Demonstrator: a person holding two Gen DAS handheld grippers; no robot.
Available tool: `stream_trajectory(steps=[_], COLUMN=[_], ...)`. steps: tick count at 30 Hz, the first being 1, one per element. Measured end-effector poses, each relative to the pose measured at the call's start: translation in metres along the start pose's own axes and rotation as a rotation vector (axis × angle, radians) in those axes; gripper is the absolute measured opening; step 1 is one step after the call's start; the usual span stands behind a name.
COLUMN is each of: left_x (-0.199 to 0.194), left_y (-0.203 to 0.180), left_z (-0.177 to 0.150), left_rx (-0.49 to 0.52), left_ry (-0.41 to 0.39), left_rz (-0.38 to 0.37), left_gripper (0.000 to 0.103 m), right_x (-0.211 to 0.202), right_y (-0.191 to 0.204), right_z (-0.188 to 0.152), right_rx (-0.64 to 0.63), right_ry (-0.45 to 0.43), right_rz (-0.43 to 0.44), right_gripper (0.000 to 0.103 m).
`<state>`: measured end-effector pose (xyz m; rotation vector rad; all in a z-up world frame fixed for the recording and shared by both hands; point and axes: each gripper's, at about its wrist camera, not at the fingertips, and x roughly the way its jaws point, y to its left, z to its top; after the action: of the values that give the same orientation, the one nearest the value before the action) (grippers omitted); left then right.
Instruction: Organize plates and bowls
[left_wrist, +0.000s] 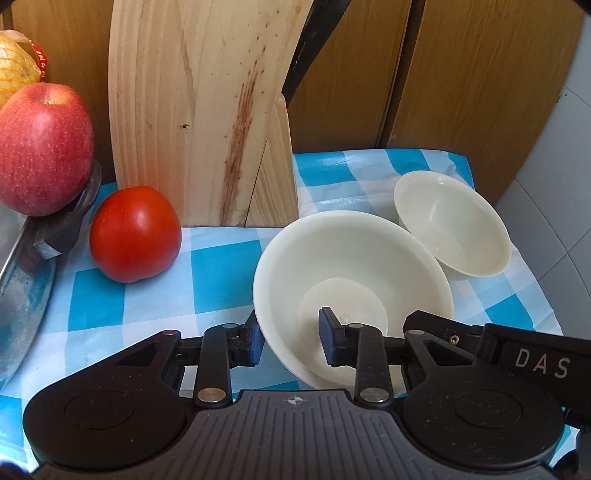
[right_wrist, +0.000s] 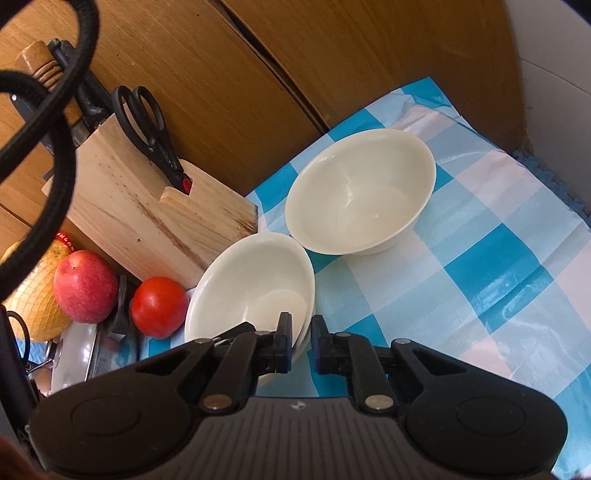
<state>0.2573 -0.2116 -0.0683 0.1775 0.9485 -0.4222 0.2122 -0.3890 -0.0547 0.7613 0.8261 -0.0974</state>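
From the left wrist we see our left gripper (left_wrist: 290, 341) open, its fingers straddling the near rim of the near bowl (left_wrist: 351, 280) without pinching it. If we close off-centre the smooth rim may slip, or the bowl may tip into the far bowl (left_wrist: 452, 227) just behind it. The tomato (left_wrist: 135, 233) lies near on the left — a wide swing could roll it.

From the right wrist, our right gripper (right_wrist: 299, 341) is also open around that bowl's right rim. Two grips pulling apart could twist it. The checked cloth (right_wrist: 498, 258) looks slick, and wooden doors (right_wrist: 258, 92) close off the back.
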Motion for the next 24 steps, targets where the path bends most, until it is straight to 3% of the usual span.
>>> stream_trajectory(steps=[24], left_x=[-0.048], left_y=[-0.004], left_z=[0.005], left_rx=[-0.001], left_ry=[-0.086], left_rz=[0.021], left_gripper=[0.04], right_x=[-0.024], right_y=[0.011], right_z=[-0.002], right_rx=[-0.014], right_ry=[-0.063], right_rz=[0.06], right_gripper=[0.012])
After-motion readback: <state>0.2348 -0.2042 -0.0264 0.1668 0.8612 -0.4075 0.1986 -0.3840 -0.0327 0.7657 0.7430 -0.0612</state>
